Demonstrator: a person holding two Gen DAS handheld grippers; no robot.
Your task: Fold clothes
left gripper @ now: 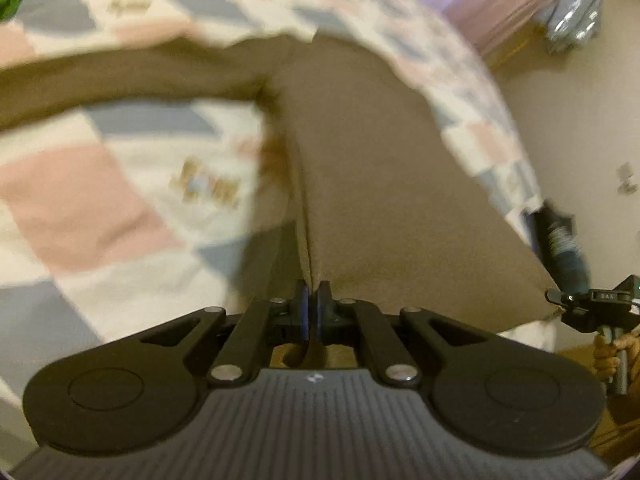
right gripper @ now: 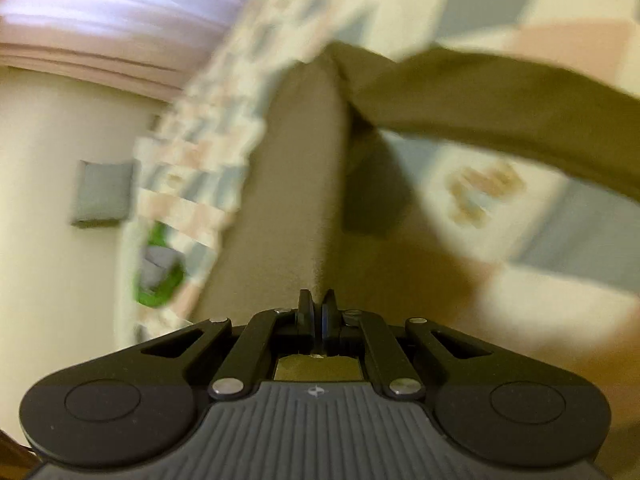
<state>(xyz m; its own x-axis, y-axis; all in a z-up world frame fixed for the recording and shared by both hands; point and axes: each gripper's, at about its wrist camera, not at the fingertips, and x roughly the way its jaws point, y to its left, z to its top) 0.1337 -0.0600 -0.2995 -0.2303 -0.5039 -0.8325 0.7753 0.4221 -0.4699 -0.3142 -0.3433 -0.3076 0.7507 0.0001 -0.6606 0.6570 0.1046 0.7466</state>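
An olive-brown garment (left gripper: 380, 168) lies stretched over a checkered quilt (left gripper: 92, 200) and runs up from my left gripper (left gripper: 313, 294), which is shut on a fold of its near edge. One long limb of the garment (left gripper: 120, 80) reaches off to the left. In the right wrist view the same garment (right gripper: 296, 184) rises from my right gripper (right gripper: 317, 306), shut on its cloth, and the limb (right gripper: 500, 100) sweeps to the right. Both views are blurred.
A person's hand (left gripper: 612, 354) holds the other tool's handle at the right edge. A green and grey item (right gripper: 160, 272) lies on the quilt (right gripper: 520, 8). On the pale floor are a grey pad (right gripper: 102, 192) and a silvery bag (left gripper: 572, 16). A pink curtain (left gripper: 500, 4) hangs beyond.
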